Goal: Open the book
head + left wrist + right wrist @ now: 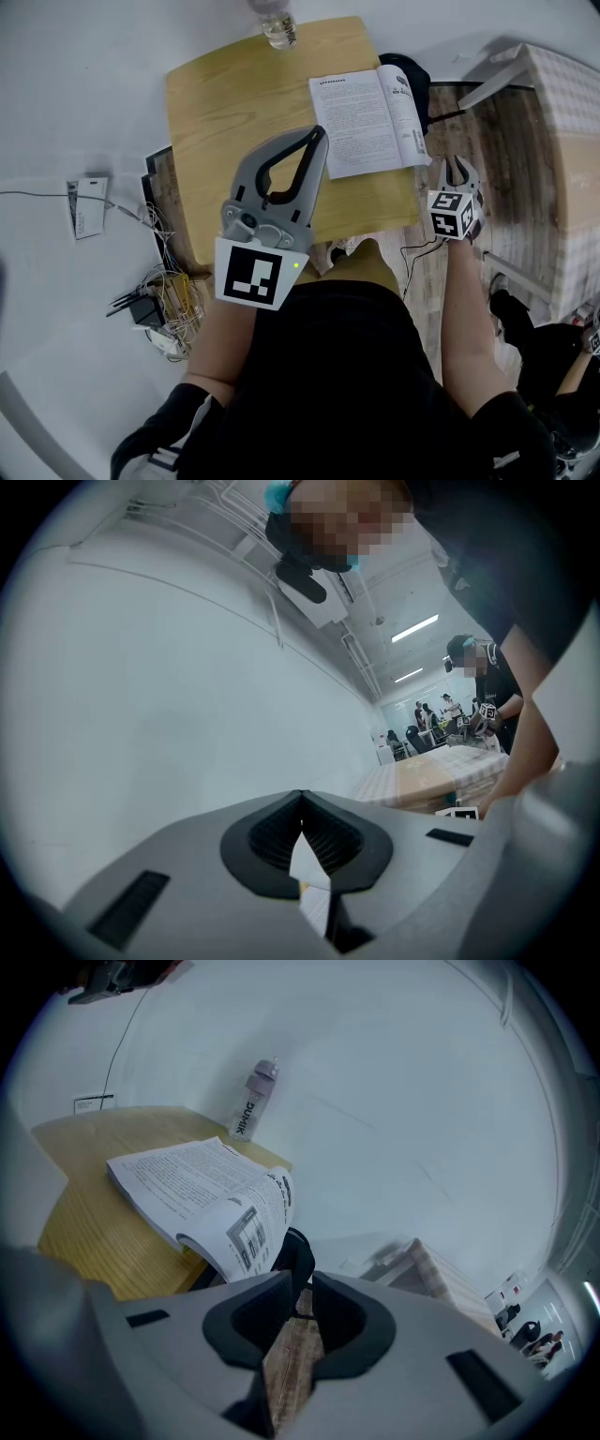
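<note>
The book point(366, 117) lies open on the far right part of the wooden table point(244, 103), printed pages up, its right-hand pages curling over the edge. In the right gripper view the book point(202, 1194) shows at upper left, just beyond the jaws. My right gripper point(457, 164) hangs off the table's right edge near the book's near corner. Its jaws point(300, 1283) stand slightly apart with only the wood floor showing between them. My left gripper point(319, 136) is raised above the table's middle, tips together and holding nothing. It point(300, 797) points level toward a white wall.
A clear bottle point(277, 23) stands at the table's far edge. A black object point(412, 80) sits behind the book. A large box point(562, 141) stands to the right. Cables and a power strip point(164, 291) lie on the floor to the left. People stand far off point(469, 714).
</note>
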